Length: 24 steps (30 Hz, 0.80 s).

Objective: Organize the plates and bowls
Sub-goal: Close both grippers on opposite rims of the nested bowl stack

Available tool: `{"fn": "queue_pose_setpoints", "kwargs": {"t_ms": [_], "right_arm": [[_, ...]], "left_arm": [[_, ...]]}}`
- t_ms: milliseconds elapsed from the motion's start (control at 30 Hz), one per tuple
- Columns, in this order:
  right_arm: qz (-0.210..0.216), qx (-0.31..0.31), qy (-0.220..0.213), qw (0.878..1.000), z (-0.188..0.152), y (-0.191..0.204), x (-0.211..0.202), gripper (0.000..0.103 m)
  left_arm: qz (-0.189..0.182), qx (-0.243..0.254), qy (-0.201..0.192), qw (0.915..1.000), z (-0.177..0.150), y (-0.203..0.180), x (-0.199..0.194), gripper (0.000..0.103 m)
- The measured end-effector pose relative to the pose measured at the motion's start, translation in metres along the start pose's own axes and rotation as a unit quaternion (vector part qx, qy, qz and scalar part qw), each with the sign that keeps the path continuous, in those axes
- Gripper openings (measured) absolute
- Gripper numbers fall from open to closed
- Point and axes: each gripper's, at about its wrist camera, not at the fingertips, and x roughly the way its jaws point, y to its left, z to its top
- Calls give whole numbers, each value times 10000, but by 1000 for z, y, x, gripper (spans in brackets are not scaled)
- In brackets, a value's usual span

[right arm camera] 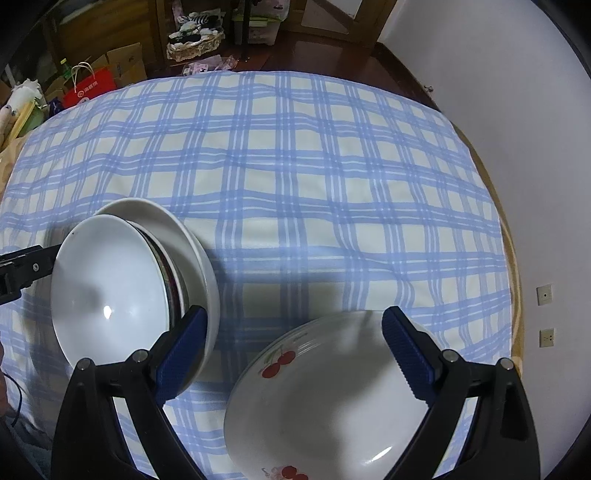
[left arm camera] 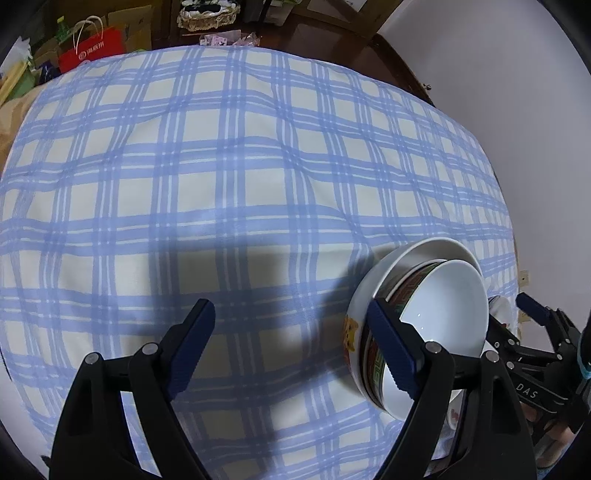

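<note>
Left wrist view: left gripper (left arm camera: 291,347) spread wide over the blue checked tablecloth (left arm camera: 236,177), nothing between the blue pads (left arm camera: 192,350). At four o'clock, a nested stack of bowls (left arm camera: 424,317) resting on the cloth, plain white bowl (left arm camera: 443,302) innermost, patterned bowl (left arm camera: 373,354) under it, larger white dish (left arm camera: 417,254) outermost; right-hand pad overlapping the stack's near rim, contact impossible to judge. At three o'clock, beyond the stack, part of the right gripper (left arm camera: 535,314), black with a blue pad. At eleven o'clock, past the table edge, a red paper bag (left arm camera: 92,48) among cardboard boxes (left arm camera: 129,26)

Right wrist view: right gripper (right arm camera: 295,358) also spread wide, gripping nothing. At six o'clock, a cherry-printed plate stack (right arm camera: 332,398) lying low between the fingers, right-hand pad (right arm camera: 406,354) overlapping its far rim, left pad clear of it. At nine o'clock, the same nested bowls (right arm camera: 110,288) on the cloth (right arm camera: 332,166), near but apart from the cherry plates. Black frame of the left gripper (right arm camera: 22,266) showing at the bowls' left edge. At twelve o'clock, wooden floor (right arm camera: 325,55) and a lace-trimmed basket (right arm camera: 195,40); white wall (right arm camera: 498,92) at two o'clock
</note>
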Motion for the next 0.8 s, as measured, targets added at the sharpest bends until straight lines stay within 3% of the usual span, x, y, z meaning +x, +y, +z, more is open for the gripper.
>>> {"fn": "queue_pose_setpoints", "kwargs": {"t_ms": [200,300,433,533,700,800], "right_arm": [[63,113,29,9999,-1,2,-2,94],[99,122,25,9999,-1,6,-5,86],[366,52,125,9992,1,10,-5,53],[482,81,233,9985,3,15,-6,38],[520,184,276,9981,1,16,-8,36],[469,151,230,9985,2,20,-10,36]], "left_arm": [[-147,-117,17,9998,-1,5,2,83],[-337,-111,12,9994,-2,4,2,71],[-600,-67,57,9982,-1,1,0,55],[-851,-92,123,9963,0,-1,2,43],[-921,66,133,9956,2,-6,4,36],[-727,372,83,9966,3,-16,3,31]]}}
